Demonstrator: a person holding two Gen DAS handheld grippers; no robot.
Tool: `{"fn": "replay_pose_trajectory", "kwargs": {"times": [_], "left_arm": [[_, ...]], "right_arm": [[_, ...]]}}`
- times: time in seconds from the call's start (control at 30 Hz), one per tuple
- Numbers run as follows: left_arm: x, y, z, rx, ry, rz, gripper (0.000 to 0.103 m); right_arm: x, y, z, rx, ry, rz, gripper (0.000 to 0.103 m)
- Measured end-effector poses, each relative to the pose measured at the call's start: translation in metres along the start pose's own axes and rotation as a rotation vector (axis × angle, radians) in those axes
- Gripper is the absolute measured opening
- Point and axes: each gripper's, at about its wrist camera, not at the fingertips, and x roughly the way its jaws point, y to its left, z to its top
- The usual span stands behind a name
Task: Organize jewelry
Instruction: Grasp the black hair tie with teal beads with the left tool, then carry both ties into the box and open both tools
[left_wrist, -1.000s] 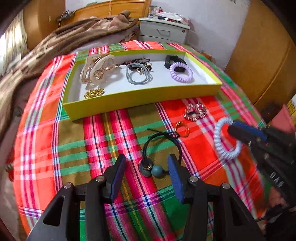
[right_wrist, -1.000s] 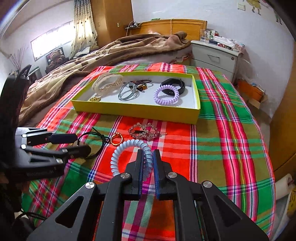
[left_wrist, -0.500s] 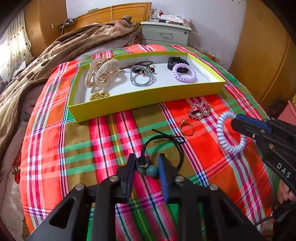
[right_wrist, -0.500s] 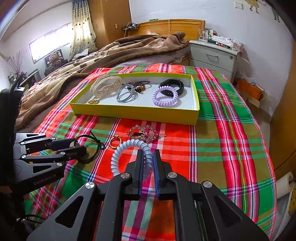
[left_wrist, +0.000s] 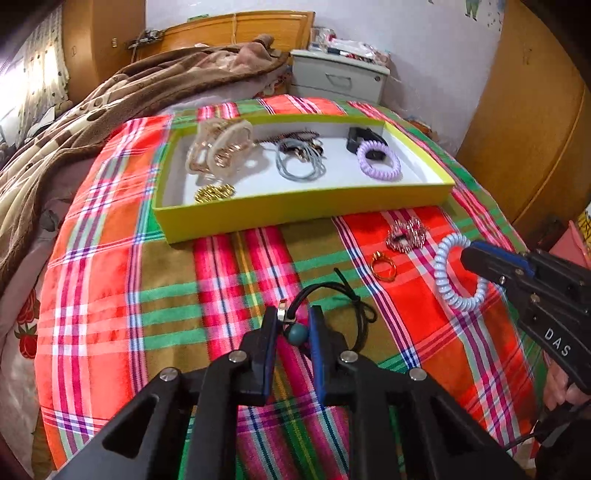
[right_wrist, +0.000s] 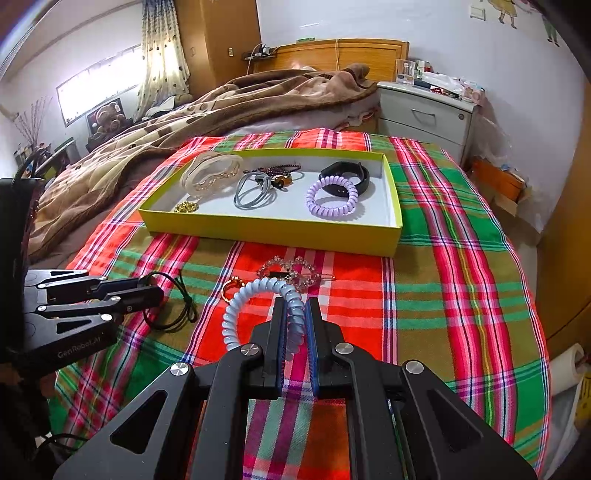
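While several pieces already lie in the yellow tray, we judge the job about half done. Our left gripper has its fingers closed on the bead of the black hair tie; our right gripper pinches the pale blue coil tie. A gold ring and sparkly clip wait on the plaid bedspread, with a brown blanket and nightstand behind.

Cloth: a plaid cloth in red, green and pink is spread over the bed.
Blanket: a brown blanket is bunched behind it.
Nightstand: a white nightstand is seen beside the wooden headboard.
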Motion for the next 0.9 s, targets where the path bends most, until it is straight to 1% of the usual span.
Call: {"fn": "replay_pose_trajectory", "kwargs": {"times": [0.23,0.33,0.5,0.73,0.9], "left_arm": [[-0.008,0.002,0.005,-0.002,-0.021,-0.016,0.017],[-0.013,0.005,0.009,-0.014,-0.031,-0.038,0.017],[-0.024,0.008,0.017,-0.013,-0.063,-0.041,0.017],[-0.035,0.013,0.041,-0.006,-0.115,-0.035,0.017],[-0.031,0.020,0.064,-0.015,-0.137,-0.028,0.017]], "right_arm": [[0.000,0.002,0.005,0.004,-0.006,0.005,0.010],[-0.001,0.002,0.007,0.006,-0.012,0.004,0.010],[-0.005,0.002,0.014,0.013,-0.028,0.005,0.010],[-0.006,0.000,0.042,0.014,-0.065,0.010,0.010],[0.003,-0.001,0.071,-0.006,-0.089,0.003,0.010]]}}
